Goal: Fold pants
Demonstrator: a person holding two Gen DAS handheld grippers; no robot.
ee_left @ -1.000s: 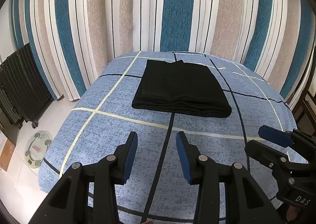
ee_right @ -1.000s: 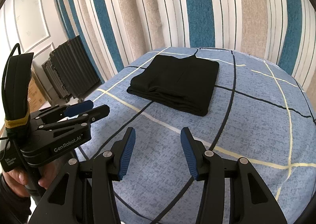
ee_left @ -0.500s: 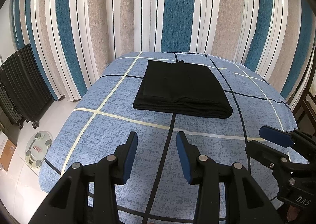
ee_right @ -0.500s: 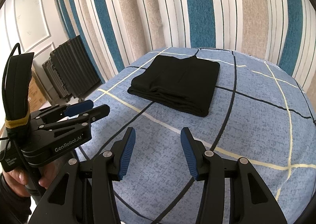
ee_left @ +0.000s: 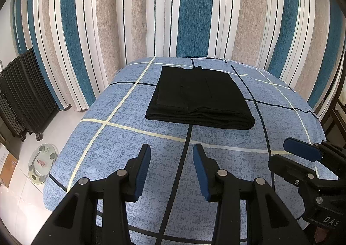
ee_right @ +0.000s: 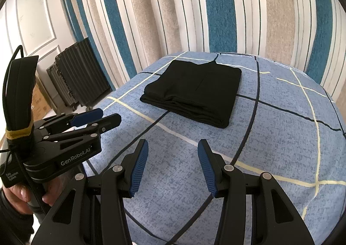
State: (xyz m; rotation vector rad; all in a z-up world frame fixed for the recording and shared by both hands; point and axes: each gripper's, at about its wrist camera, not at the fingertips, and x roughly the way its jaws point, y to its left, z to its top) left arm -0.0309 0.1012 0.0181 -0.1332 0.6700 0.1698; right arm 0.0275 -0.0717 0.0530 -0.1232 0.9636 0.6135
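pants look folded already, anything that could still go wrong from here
Two small risks, as I judge it. The black pants lie folded on the bed with layered edges facing the grippers; another grab there might catch only the top layers and undo the fold. The left gripper and right gripper hover open, close together, with nothing between their jaws, so a reach forward with both might make them collide.

The folded pants point(ee_left: 200, 98) lie on the bed point(ee_left: 121, 136) toward its far end at twelve o'clock, with the curtain point(ee_left: 194, 11) hanging behind the bed. The left gripper point(ee_left: 172, 171) and the right gripper point(ee_right: 173, 165) hover over the near part of the bed, apart from the pants, the right one at the left one's three o'clock. On the floor off the bed's left side, a scale point(ee_left: 42, 164) lies at nine o'clock and a suitcase point(ee_left: 23, 102) stands beyond it at ten.
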